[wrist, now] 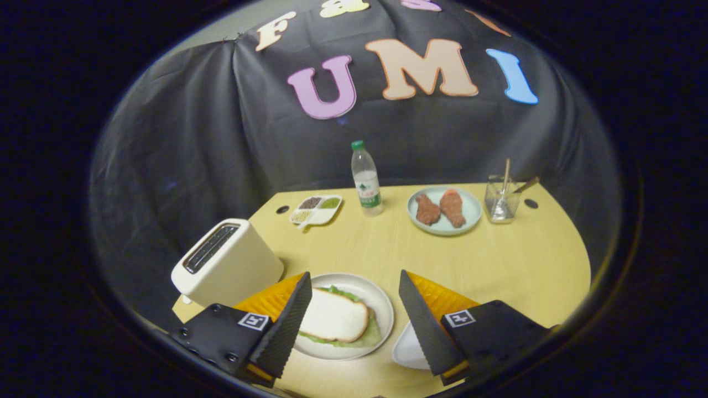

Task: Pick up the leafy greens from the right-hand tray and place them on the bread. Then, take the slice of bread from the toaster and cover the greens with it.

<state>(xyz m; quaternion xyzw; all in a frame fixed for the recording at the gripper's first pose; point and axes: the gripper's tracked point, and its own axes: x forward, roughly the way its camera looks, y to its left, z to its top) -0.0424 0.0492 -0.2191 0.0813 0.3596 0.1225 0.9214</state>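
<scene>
The gripper (357, 287) sits low in the frame, at bottom centre, its two fingers (287, 326) spread wide apart and holding nothing. Each finger rises from a dark mount at the lower left and lower right, the tips leaning slightly toward each other higher up.

staged kitchen booth | cloth wall (182, 143) | toaster (227, 262) | table (509, 260)

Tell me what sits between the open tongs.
In the gripper view, a white plate holding a bread slice on top of leafy greens lies between the open tongs.
</scene>
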